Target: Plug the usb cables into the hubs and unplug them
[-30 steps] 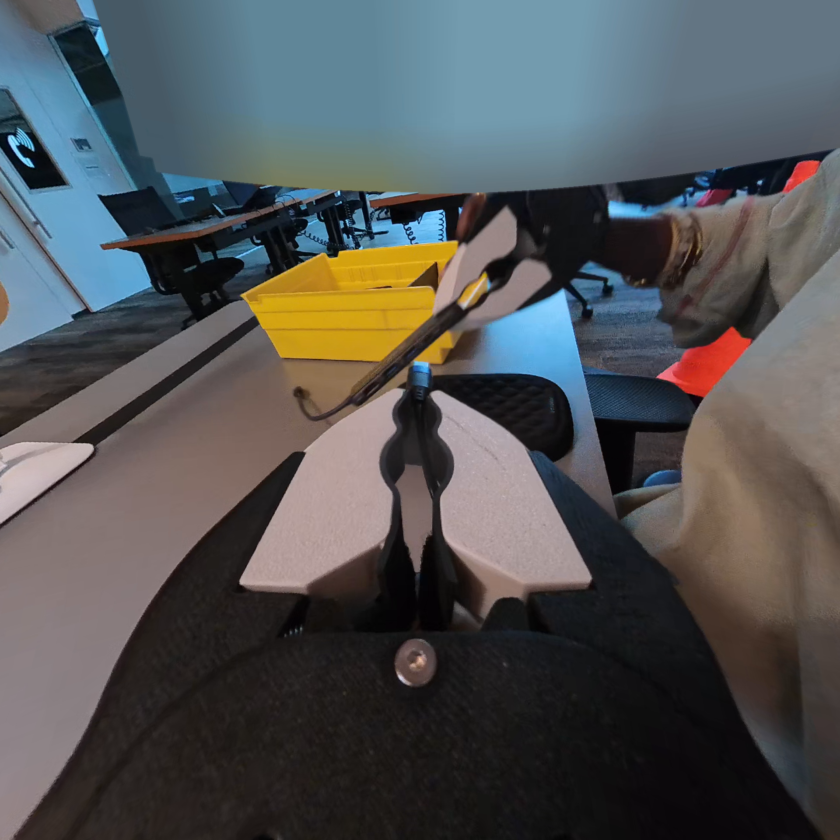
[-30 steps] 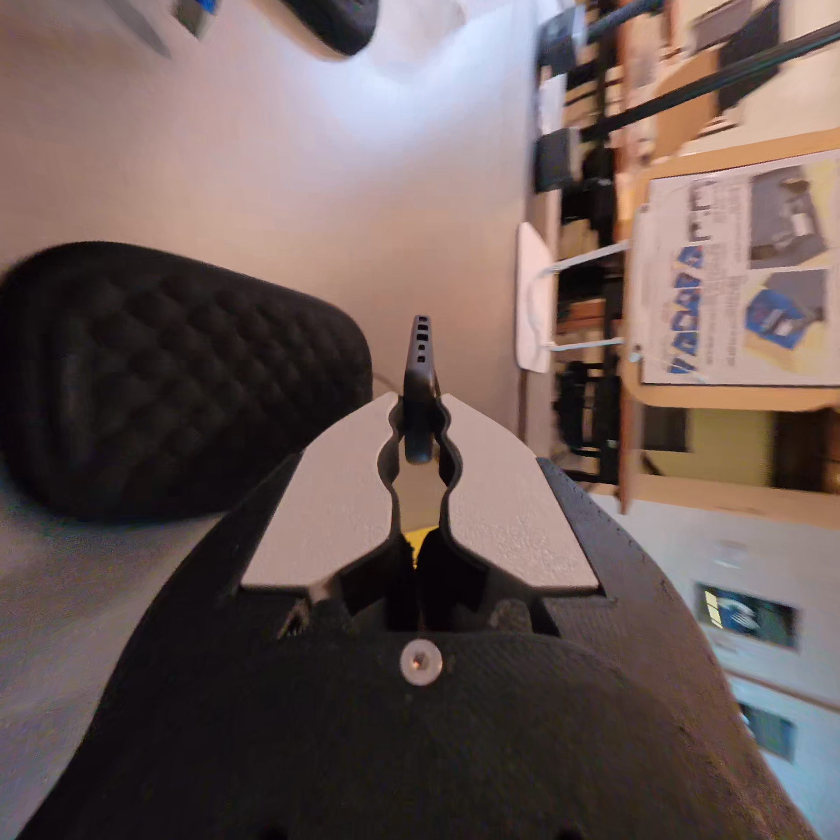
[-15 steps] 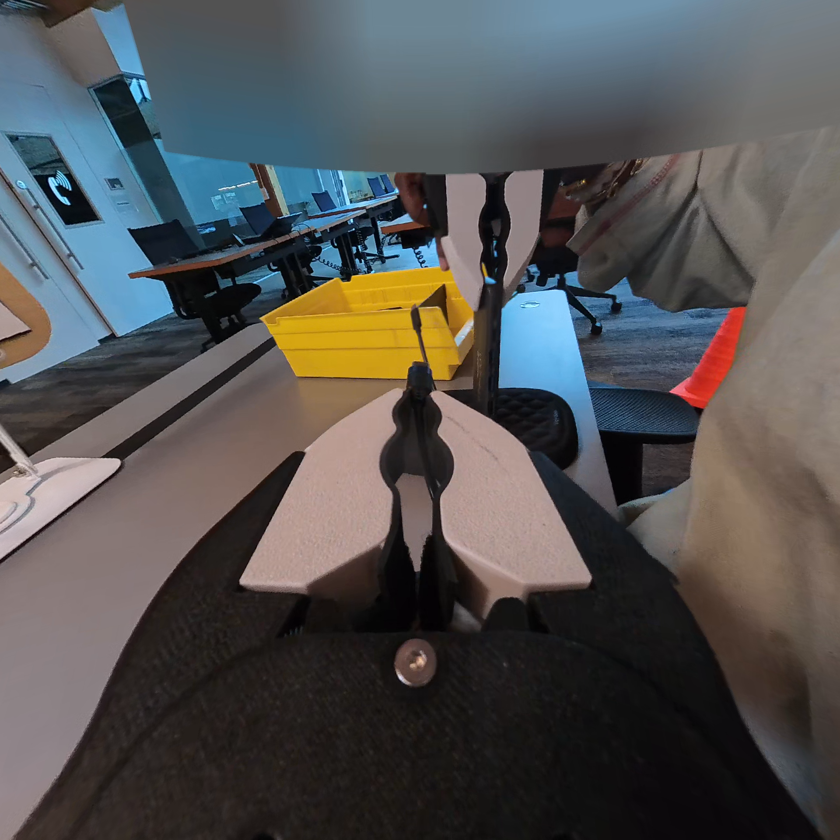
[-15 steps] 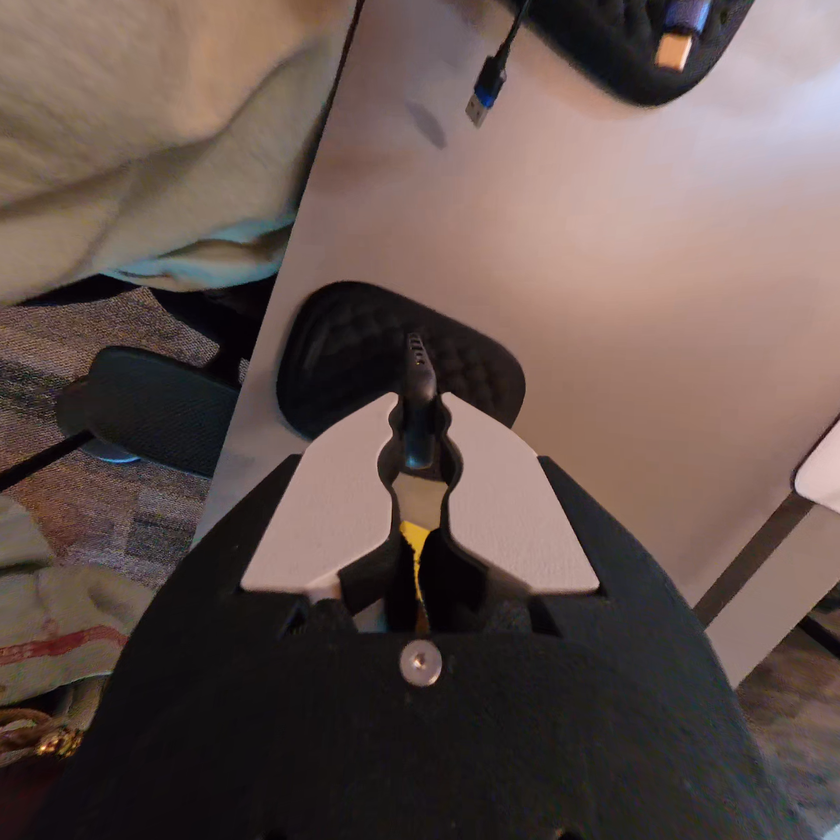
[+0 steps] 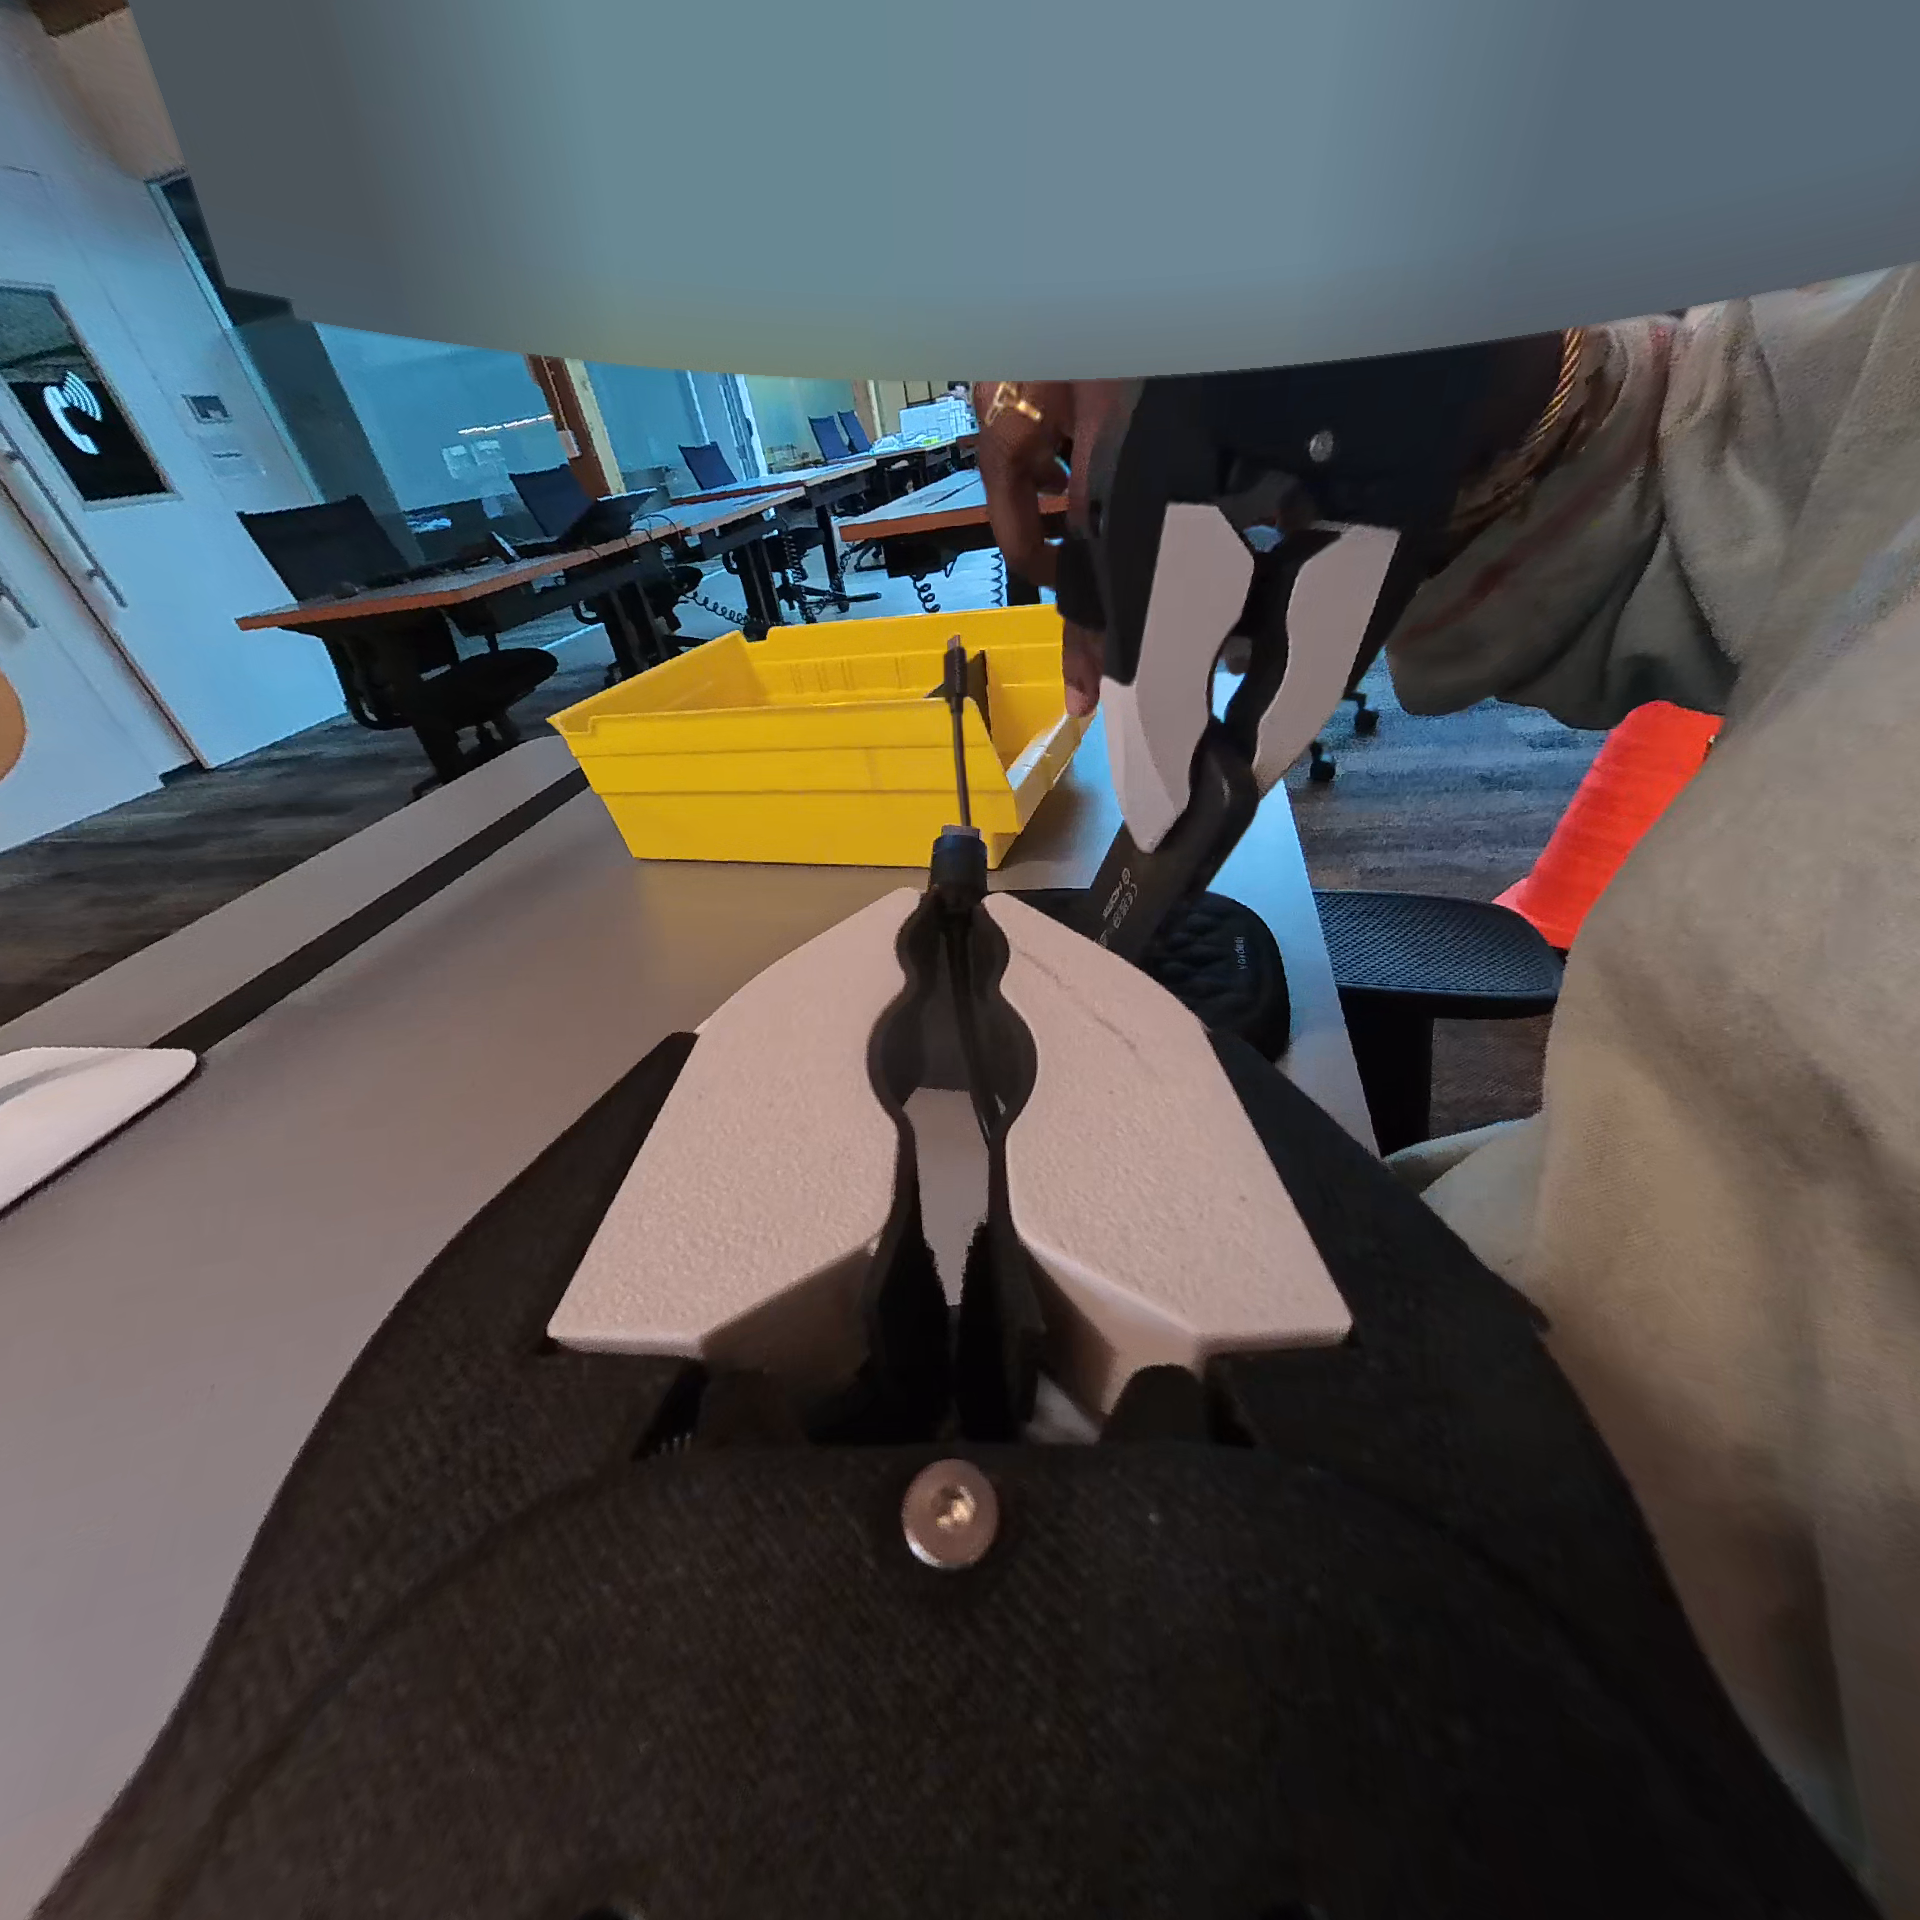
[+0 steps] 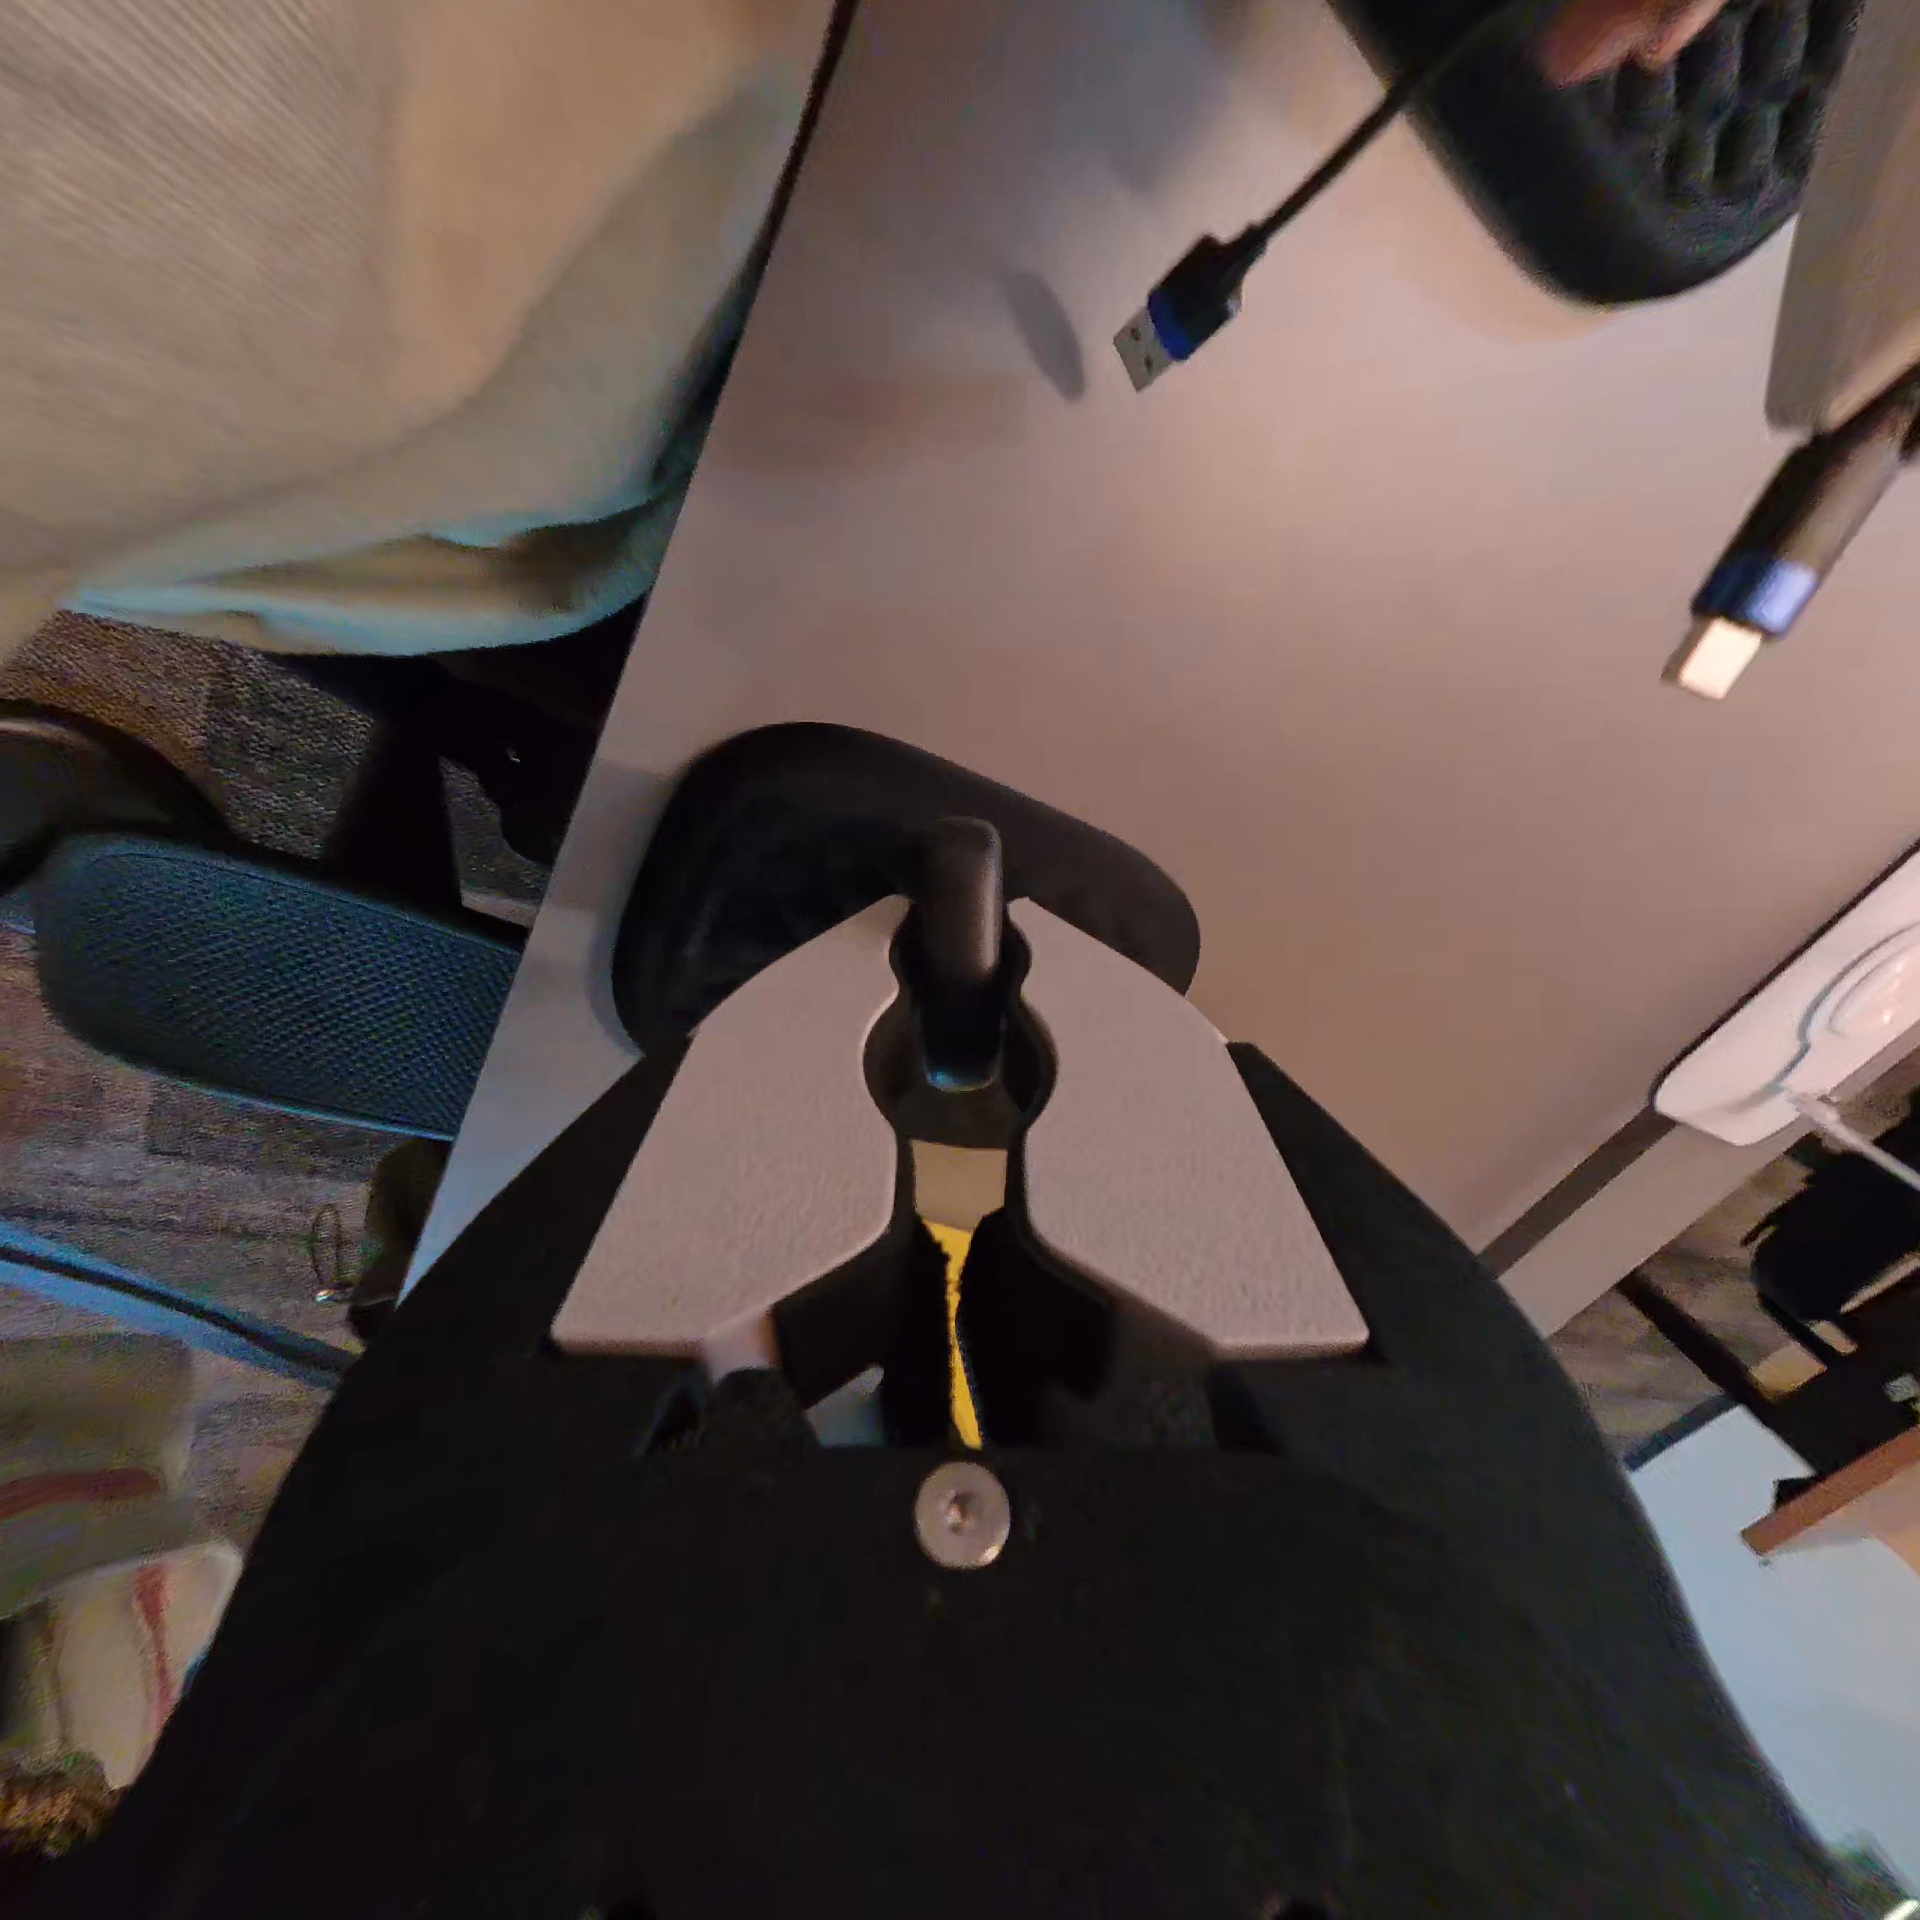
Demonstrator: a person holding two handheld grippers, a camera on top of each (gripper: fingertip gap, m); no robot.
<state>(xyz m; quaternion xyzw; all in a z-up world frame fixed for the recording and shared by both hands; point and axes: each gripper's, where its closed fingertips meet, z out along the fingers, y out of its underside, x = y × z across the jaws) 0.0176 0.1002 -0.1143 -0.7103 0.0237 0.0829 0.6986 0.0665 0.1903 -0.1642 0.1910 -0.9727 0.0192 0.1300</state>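
left wrist view: left gripper [image 5: 958,902] clamps usb cable [image 5: 960,750], upright; right gripper [image 6: 958,902] clamps hub [image 6: 961,914], long axis forward.

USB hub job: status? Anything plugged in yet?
Done: both pieces are picked up. The left gripper is shut on a thin black USB cable; the right gripper is shut on the black hub, held above the grey table.
In hand: bringing them together; the USB plug hangs free, apart from the hub.
Left: no plug is seated yet, so plugging and unplugging remain.
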